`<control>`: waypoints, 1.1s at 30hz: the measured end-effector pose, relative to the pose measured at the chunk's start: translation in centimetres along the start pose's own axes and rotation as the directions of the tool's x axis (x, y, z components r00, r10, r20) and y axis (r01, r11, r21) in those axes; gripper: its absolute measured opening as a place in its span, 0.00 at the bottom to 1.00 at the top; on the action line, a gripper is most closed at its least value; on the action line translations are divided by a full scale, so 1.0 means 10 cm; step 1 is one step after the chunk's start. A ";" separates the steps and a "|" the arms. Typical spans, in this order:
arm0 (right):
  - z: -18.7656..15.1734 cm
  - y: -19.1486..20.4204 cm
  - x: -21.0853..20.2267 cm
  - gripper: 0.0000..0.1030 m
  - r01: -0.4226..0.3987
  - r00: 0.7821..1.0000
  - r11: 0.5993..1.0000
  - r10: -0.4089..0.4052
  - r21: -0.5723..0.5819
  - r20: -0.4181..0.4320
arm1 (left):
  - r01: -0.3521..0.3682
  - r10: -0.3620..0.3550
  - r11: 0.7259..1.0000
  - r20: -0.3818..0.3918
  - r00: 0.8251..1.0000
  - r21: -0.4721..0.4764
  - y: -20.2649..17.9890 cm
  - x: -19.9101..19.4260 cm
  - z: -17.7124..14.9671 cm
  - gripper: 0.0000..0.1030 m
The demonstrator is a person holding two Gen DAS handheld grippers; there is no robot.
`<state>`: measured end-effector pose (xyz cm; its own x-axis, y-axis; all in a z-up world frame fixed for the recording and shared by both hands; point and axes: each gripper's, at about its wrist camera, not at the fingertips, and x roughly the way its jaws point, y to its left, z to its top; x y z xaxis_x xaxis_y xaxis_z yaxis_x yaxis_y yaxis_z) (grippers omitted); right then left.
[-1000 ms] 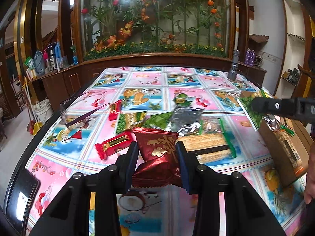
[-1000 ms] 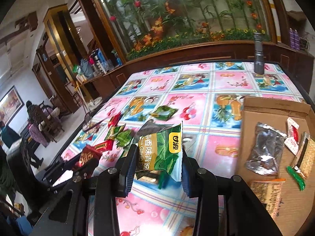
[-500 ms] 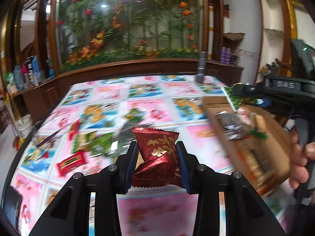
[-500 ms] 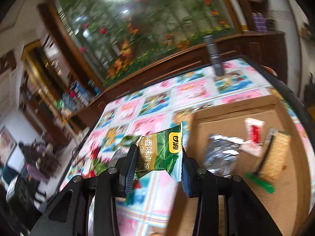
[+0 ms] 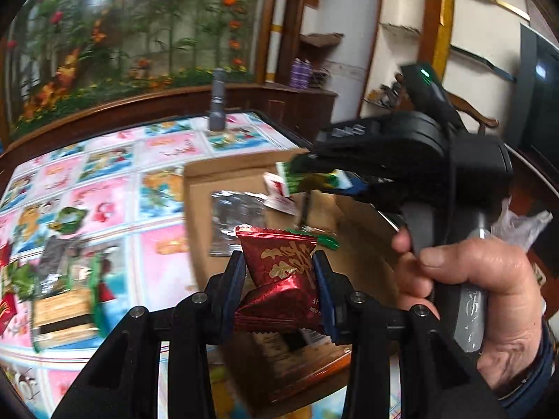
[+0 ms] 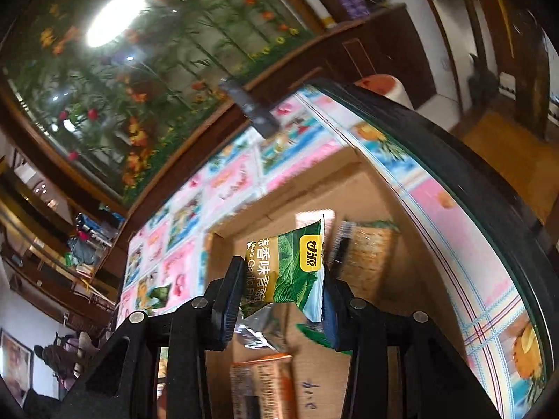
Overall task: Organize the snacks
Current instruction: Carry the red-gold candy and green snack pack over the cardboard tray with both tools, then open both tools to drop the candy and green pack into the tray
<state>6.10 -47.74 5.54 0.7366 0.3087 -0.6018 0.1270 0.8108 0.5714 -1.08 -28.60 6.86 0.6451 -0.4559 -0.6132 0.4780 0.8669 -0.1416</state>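
- My left gripper (image 5: 279, 281) is clamped on the red packet (image 5: 279, 279), both pads pressing its sides, the packet standing roughly upright with its crimped top edge away from me.
- My right gripper (image 6: 283, 288) is clamped on the green packet (image 6: 290, 272), its long side running up between the jaws; in the left view the same gripper (image 5: 307, 171) holds that packet (image 5: 311, 179) out sideways over the box.
- The relation that matters: the cardboard box (image 5: 363, 223) lies straight ahead of and below both pairs of tongs. The right one is already over the box floor (image 6: 401, 269); the left one sits at the near edge. I judge the right is closer to a clean drop.
- Already in the box: a silver pouch (image 5: 237, 220), a small white-and-red sachet (image 5: 279, 195), and a cracker pack (image 6: 370, 255) lying just beyond the green packet.
- Loose snacks (image 5: 59, 279) remain on the patterned tablecloth (image 5: 104, 209), off to the left, well apart from the box.
- Against a second ago: both tongs have swung across from above the snack pile to the box, the right view has rolled strongly, and neither grip has changed.
- The person's hand (image 5: 482, 300) on the right handle is near my left tongs, so I would release one at a time.
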 end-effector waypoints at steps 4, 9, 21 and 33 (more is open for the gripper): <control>-0.01 -0.01 0.07 0.41 0.026 0.999 1.000 -0.027 -0.009 -0.027 | 0.036 -0.037 0.999 -0.050 0.998 -0.011 0.03 0.17 -0.05 0.37; -0.04 -0.01 0.11 0.41 0.051 0.998 0.999 -0.051 -0.014 -0.038 | 0.086 -0.090 0.995 -0.093 0.992 -0.049 0.12 0.29 -0.08 0.37; -0.03 -0.03 0.12 0.42 0.083 0.996 0.997 -0.083 -0.004 -0.039 | 0.146 -0.150 0.988 -0.090 0.985 -0.051 0.09 0.28 -0.09 0.37; 0.03 -0.03 -0.09 0.42 0.144 0.988 0.990 -0.143 -0.012 0.049 | 0.242 -0.244 0.969 -0.051 0.968 -0.043 0.05 0.17 -0.08 0.51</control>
<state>5.58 -48.36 6.10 0.7427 0.1645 -0.6491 0.2241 0.8525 0.4724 -0.22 -28.75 5.16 0.4780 -0.6427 -0.5987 0.5940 0.7387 -0.3186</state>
